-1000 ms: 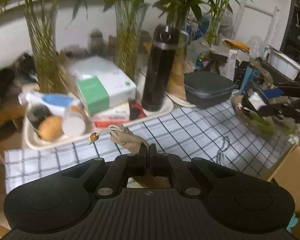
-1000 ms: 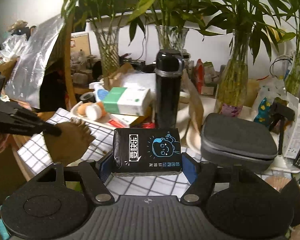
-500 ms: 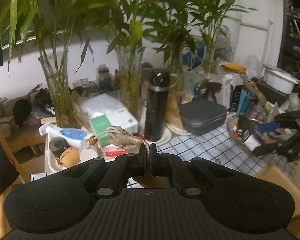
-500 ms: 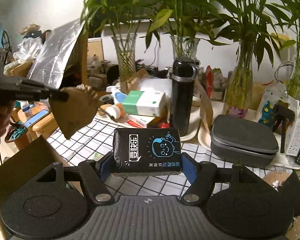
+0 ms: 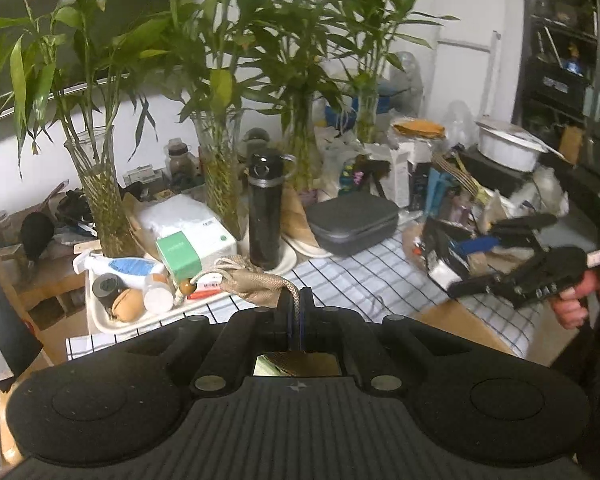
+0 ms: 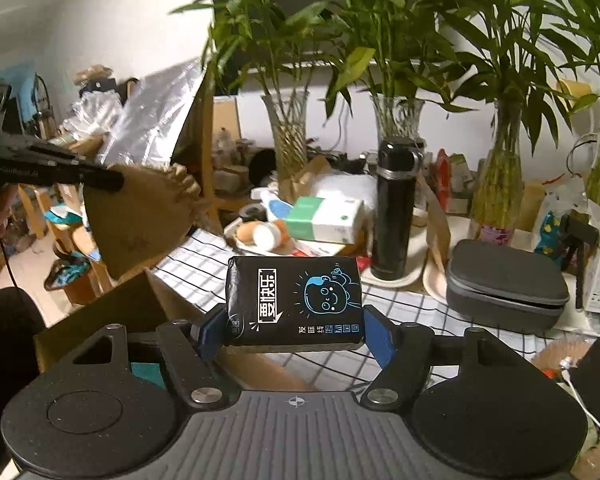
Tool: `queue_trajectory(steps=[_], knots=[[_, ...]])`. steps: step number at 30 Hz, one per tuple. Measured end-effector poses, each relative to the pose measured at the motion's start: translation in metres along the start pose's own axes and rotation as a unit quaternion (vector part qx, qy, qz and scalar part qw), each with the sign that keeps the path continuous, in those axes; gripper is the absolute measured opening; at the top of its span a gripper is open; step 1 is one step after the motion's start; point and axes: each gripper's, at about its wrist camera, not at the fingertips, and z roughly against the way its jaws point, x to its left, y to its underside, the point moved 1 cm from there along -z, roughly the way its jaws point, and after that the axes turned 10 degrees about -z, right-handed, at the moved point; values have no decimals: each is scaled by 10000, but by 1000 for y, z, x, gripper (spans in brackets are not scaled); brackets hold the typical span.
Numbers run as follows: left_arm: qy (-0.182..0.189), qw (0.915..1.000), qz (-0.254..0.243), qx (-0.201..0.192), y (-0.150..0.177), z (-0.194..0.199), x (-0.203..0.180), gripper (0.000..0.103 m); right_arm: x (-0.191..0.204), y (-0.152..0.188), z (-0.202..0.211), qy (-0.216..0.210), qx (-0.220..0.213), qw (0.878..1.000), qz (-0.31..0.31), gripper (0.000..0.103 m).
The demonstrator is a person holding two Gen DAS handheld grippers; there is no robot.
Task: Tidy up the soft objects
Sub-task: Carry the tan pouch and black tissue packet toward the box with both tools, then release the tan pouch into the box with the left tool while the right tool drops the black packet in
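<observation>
While the left gripper (image 5: pixel 296 312) stayed pinched on a tan woven drawstring pouch (image 6: pixel 140 220), the right gripper (image 6: pixel 294 330) clamped a black soft tissue pack (image 6: pixel 294 300) between its blue pads.

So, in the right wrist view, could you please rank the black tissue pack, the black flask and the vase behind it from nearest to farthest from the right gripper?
1. Black tissue pack, clamped in the right gripper.
2. Black flask, upright, beyond and slightly right.
3. Glass vase, behind the flask, by the wall.
</observation>
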Motion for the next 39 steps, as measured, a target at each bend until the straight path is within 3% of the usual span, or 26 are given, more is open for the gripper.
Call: queue_trajectory(steps=[10, 21, 22, 24, 26, 30, 35, 37, 39], knots=[[39, 9991, -125, 407, 23, 22, -28, 3, 15, 9, 21, -79, -158, 9998, 13, 73], [-92, 9954, -218, 928, 56, 5, -52, 7, 30, 21, 31, -250, -14, 9996, 143, 73], [-91, 9949, -205, 981, 58, 4, -52, 11, 32, 22, 31, -246, 16, 9995, 192, 73], [-88, 9943, -196, 1040, 63, 5, -54, 35, 35, 26, 31, -300, 95, 9992, 265, 73], [-177, 9950, -212, 964, 66, 10, -56, 49, 38, 29, 32, -311, 148, 9989, 329, 73], [-208, 9959, -143, 869, 68, 17, -58, 56, 43, 35, 35, -372, 246, 9980, 443, 73], [-246, 9958, -77, 881, 69, 20, -56, 56, 45, 40, 37, -472, 348, 9969, 527, 74], [-277, 9959, -28, 862, 69, 21, -54, 56, 45, 41, 36, -550, 451, 9961, 530, 79], [-316, 9957, 37, 867, 70, 21, -52, 56, 46, 43, 31, -577, 652, 9945, 585, 103]])
